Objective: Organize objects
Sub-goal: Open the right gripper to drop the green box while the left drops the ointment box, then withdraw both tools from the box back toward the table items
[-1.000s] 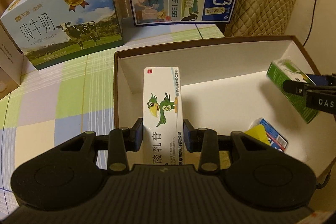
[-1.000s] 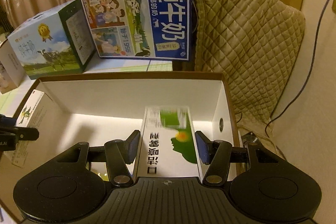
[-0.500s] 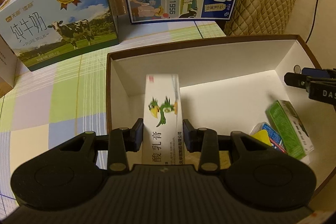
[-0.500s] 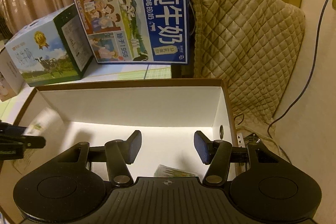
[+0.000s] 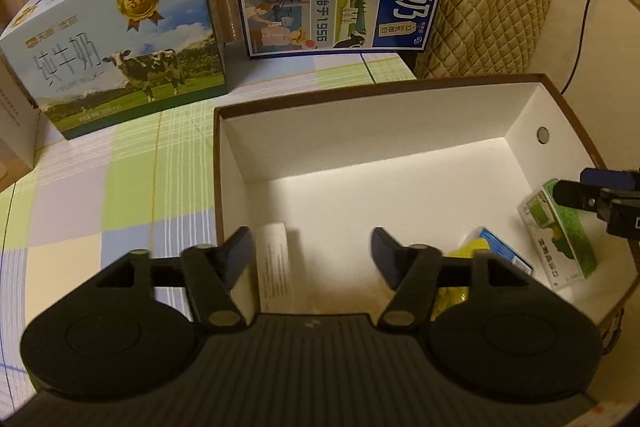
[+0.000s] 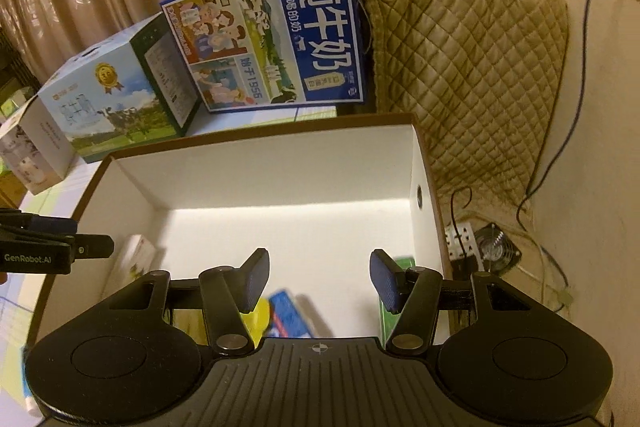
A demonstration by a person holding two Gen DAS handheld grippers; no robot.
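While both tools hung over the white box (image 5: 400, 131), the left gripper (image 5: 312, 253) stood wide and empty | white carton (image 5: 276, 267) lay on the box floor by its left wall | right gripper (image 6: 316, 279) wide, empty | green carton (image 5: 560, 235) lay by the right wall, beside a blue-and-yellow packet (image 5: 500, 251).

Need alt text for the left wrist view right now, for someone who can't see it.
The open left gripper hovers over a white-lined box, with a white carton lying below it. A green carton lies at the box's right end near the right gripper.
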